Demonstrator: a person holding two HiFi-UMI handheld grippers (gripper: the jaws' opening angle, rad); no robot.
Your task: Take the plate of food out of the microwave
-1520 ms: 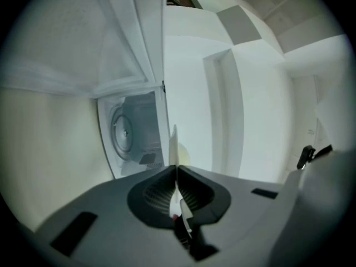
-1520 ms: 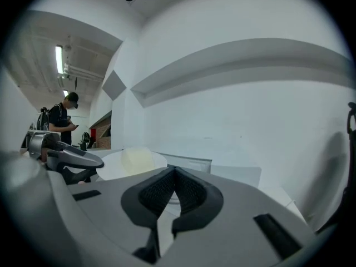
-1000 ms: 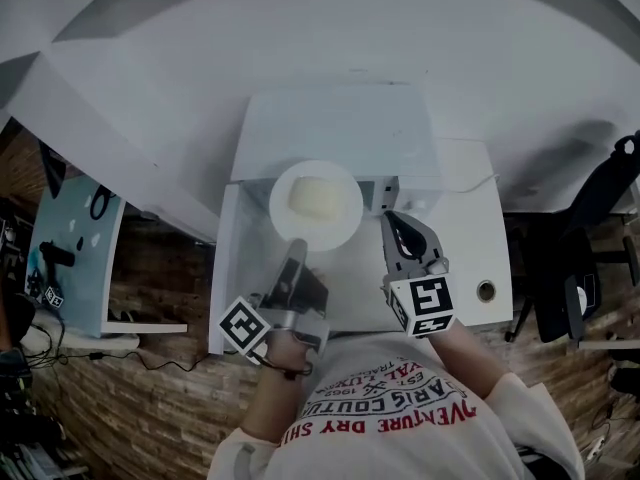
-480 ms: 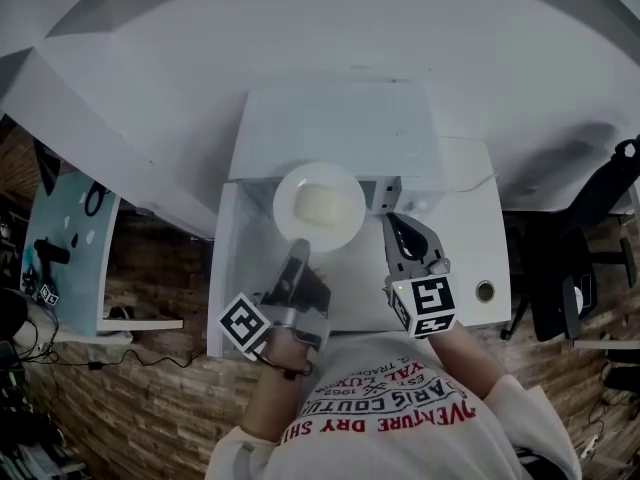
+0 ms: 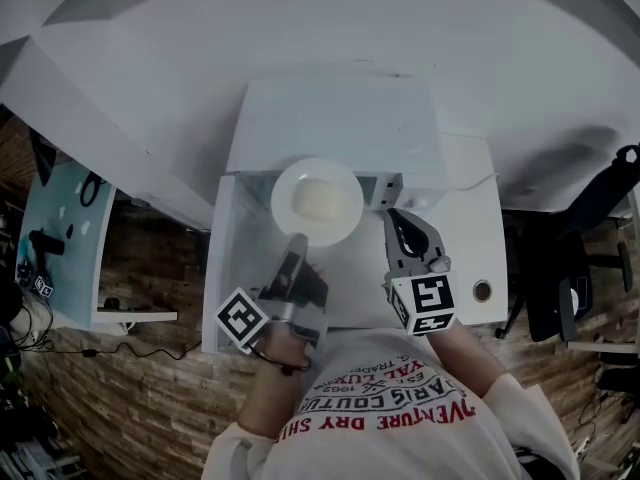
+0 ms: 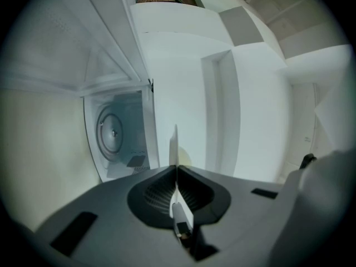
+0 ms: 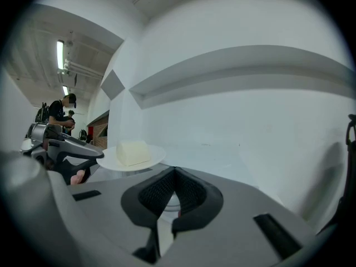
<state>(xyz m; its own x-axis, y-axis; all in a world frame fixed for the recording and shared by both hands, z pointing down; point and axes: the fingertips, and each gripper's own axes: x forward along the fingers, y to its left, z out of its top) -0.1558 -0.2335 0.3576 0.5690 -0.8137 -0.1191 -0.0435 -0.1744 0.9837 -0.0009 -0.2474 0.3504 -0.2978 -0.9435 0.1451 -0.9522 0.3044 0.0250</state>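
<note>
Your left gripper (image 5: 297, 253) is pinched tight on the near rim of the round white plate (image 5: 343, 226). A pale yellow block of food (image 5: 318, 200) sits on the plate. The plate hangs at the front of the white box microwave (image 5: 335, 128), next to its open see-through door (image 5: 245, 263). Your right gripper (image 5: 392, 218) is squeezed closed on nothing, just beside the plate.

We take this for an office-like lab or test room. The white box-shaped microwave (image 5: 335, 123) sits on a small white bench (image 5: 470, 238) with a round cable hole (image 5: 482, 290) to the microwave's right. A black office chair (image 5: 598, 208) stands farther right. A pale side table (image 5: 70, 268) and loose floor cables (image 5: 70, 346) lie to its left.
</note>
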